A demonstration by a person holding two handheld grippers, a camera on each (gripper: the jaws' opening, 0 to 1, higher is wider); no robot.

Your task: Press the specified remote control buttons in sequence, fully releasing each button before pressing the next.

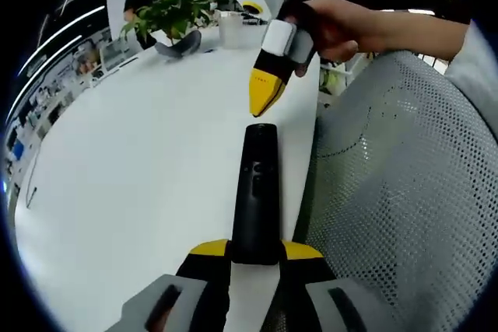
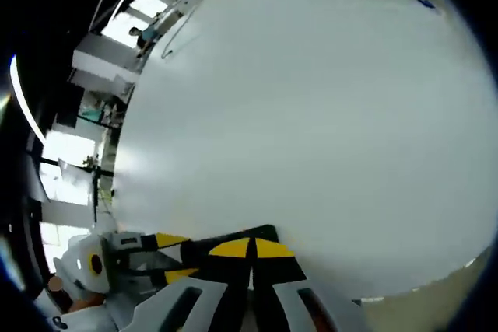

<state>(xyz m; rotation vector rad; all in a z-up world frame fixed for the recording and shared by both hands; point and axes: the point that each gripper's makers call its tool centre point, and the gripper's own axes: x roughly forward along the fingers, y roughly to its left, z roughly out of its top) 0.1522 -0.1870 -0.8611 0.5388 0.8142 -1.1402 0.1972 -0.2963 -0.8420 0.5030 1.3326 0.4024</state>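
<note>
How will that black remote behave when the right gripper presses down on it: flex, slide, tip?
The remote looks like a rigid slim bar, so it probably won't flex. The left gripper clamps only its near end, so a press near the far end could lever it. Its far end lies close to the table edge, and the closed right gripper tip is narrow and could skid on smooth plastic.

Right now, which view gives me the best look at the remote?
The left gripper view: the remote lies lengthwise, its buttons visible, near end between the left tool. The right gripper view catches just a dark edge behind the right tool.
</note>
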